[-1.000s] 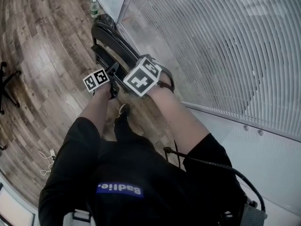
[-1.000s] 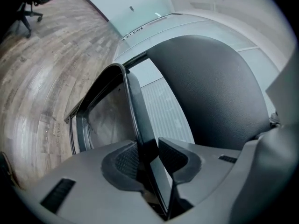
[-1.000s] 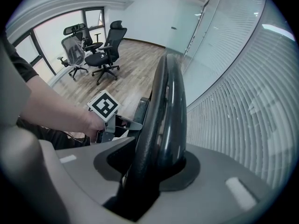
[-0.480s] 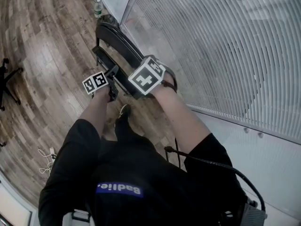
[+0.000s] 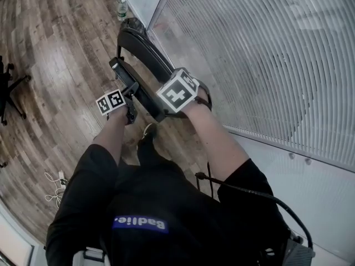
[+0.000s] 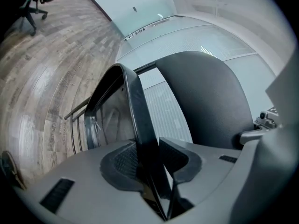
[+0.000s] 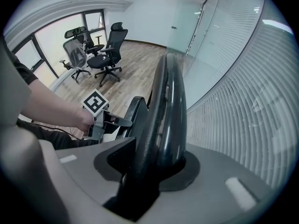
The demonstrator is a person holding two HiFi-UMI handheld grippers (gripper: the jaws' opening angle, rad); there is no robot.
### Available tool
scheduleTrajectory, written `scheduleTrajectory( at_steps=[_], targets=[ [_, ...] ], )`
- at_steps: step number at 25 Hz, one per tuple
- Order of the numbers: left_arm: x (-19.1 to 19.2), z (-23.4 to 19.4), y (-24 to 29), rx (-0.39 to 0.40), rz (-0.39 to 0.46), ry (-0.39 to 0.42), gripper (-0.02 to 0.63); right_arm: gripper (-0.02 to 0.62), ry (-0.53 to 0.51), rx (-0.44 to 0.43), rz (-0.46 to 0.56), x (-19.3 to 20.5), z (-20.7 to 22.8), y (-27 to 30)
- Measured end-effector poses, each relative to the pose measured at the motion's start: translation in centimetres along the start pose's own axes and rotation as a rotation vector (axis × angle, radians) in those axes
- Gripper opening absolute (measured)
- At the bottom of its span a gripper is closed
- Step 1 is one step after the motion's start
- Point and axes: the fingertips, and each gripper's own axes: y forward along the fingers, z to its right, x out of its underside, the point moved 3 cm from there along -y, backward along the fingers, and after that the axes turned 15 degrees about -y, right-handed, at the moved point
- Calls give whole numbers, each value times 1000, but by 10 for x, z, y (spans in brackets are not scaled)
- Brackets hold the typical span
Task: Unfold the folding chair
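Note:
The black folding chair [image 5: 141, 46] stands on the wood floor beside the glass wall, partly spread. My left gripper [image 5: 132, 93] is shut on the front edge of its seat [image 5: 126, 76]; in the left gripper view, the left gripper [image 6: 152, 148] has its pads clamped on that thin black edge [image 6: 138, 115], with the jaws just eased a touch wider. The padded backrest [image 6: 205, 97] rises to the right. My right gripper [image 5: 166, 107] points steeply down, and in its own view the right gripper [image 7: 156, 153] is shut on the backrest's top rim [image 7: 166, 101].
A frosted glass wall with blinds [image 5: 266, 54] runs close along the chair's right side. Two water bottles [image 5: 119, 1] stand by its far corner. Office chairs [image 7: 105, 55] stand farther into the room, and cables [image 5: 55, 184] lie on the floor at the left.
My left gripper has drawn the seat edge leftward, away from the backrest, and the gap between seat and back has widened. The right gripper has stayed on the backrest.

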Motion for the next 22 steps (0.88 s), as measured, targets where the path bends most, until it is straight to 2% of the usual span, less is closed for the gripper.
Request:
scheduleTrajectory(
  at_steps=[14,22],
  targets=[
    [-6,-47,-54,-14,32,-76,133,137,19,-24,1,8,12,12],
    [-6,-100,-88,-70,85,-123,158,137,40,-64,21,18,10,31]
  ],
)
